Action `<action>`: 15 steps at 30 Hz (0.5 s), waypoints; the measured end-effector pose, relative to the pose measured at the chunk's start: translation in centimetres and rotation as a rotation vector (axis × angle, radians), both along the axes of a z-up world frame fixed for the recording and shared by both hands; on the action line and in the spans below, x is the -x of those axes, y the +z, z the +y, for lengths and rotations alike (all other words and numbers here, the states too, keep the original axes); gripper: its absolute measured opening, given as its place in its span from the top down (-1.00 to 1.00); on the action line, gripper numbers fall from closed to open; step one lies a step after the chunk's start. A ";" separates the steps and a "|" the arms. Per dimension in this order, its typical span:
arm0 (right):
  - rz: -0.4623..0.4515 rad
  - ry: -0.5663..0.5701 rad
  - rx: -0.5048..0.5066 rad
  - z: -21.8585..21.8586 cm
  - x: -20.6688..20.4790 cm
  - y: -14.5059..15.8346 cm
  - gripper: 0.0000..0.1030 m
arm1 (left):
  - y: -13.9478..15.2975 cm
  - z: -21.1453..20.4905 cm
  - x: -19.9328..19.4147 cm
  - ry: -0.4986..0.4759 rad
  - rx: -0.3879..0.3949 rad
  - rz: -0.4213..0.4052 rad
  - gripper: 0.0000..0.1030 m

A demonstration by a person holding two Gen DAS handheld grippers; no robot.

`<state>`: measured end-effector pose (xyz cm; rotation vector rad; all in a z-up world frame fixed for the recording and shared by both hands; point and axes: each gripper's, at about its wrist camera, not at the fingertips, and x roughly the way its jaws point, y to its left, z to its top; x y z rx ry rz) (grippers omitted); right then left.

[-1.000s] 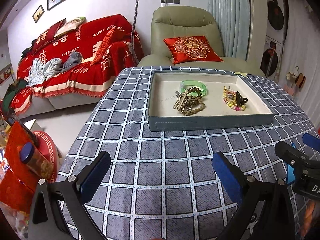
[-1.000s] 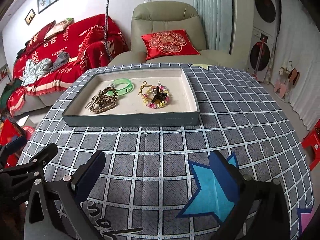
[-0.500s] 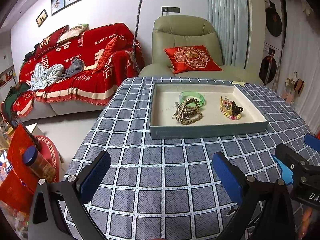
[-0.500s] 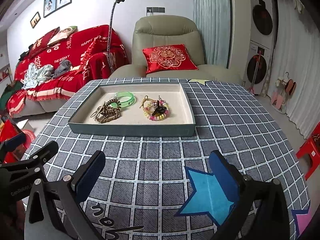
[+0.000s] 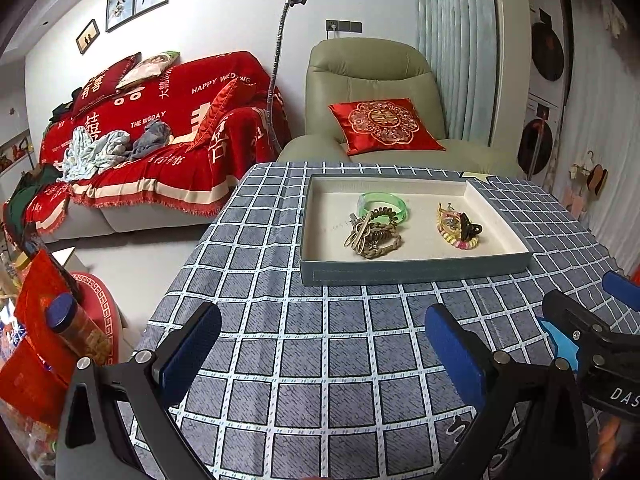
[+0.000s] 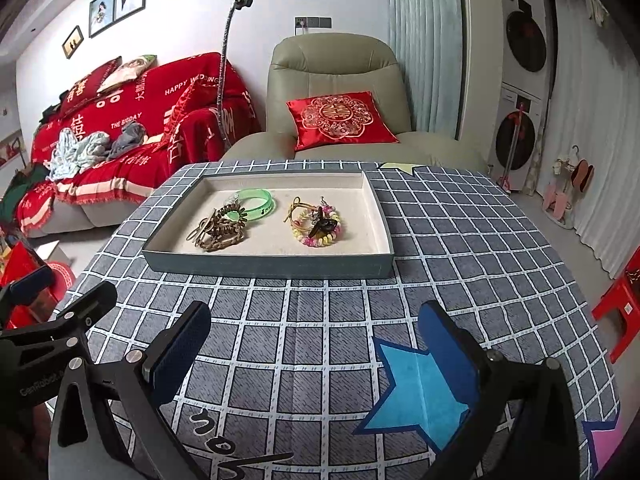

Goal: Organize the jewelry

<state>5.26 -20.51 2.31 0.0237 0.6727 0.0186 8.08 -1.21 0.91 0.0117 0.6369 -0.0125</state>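
Note:
A shallow grey-blue tray [image 5: 412, 271] [image 6: 272, 266] with a cream lining sits at the far middle of the checked table. Inside lie a green bangle [image 5: 383, 205] [image 6: 256, 201], a brown pile of braided bracelets and coiled ties [image 5: 374, 234] [image 6: 219, 229], and a bead bracelet with a black clip [image 5: 459, 227] [image 6: 318, 227]. My left gripper [image 5: 322, 350] hangs open over the near table, well short of the tray. My right gripper [image 6: 314, 344] is open too, above a blue star on the cloth. Neither holds anything.
The blue-grey checked tablecloth [image 6: 460, 240] covers the table, with a blue star [image 6: 416, 392] printed near the front. A green armchair with a red cushion [image 6: 340, 118] stands behind the table, a red-covered sofa [image 5: 160, 128] at the left. A red stool [image 6: 618, 308] stands at the right.
Both grippers have drawn back and risen from the table, so the tray looks smaller and farther. Both stay open and the jewelry has not moved.

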 end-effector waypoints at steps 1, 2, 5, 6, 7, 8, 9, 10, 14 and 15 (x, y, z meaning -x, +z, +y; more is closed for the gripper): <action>0.000 0.000 -0.001 0.0 0.0 0.0 -1.00 | 0.0 0.0 0.0 0.001 0.000 0.001 -1.00; -0.001 -0.002 -0.003 0.0 0.0 0.0 -1.00 | 0.0 0.0 0.0 0.001 0.000 0.002 -1.00; -0.002 -0.003 -0.003 0.1 -0.1 0.2 -1.00 | 0.1 0.0 0.0 0.002 -0.001 0.003 -1.00; -0.002 -0.002 -0.002 0.0 -0.1 0.2 -1.00 | 0.0 0.0 0.0 0.001 0.000 0.003 -1.00; -0.001 -0.001 -0.001 0.0 -0.1 0.2 -1.00 | 0.0 0.0 0.0 0.000 0.001 0.002 -1.00; -0.001 -0.001 0.000 0.0 -0.1 0.2 -1.00 | 0.0 0.0 0.0 0.000 0.001 0.003 -1.00; -0.001 -0.001 0.000 0.1 -0.2 0.2 -1.00 | 0.0 0.0 0.0 0.000 0.001 0.004 -1.00; 0.000 -0.001 0.000 0.1 -0.2 0.3 -1.00 | 0.0 0.0 0.0 0.000 0.000 0.005 -1.00; -0.001 -0.001 -0.001 0.1 -0.2 0.3 -1.00 | -0.1 0.0 0.0 -0.001 -0.001 0.006 -1.00; -0.001 -0.001 0.000 0.1 -0.2 0.3 -1.00 | -0.1 0.0 0.0 0.000 -0.001 0.006 -1.00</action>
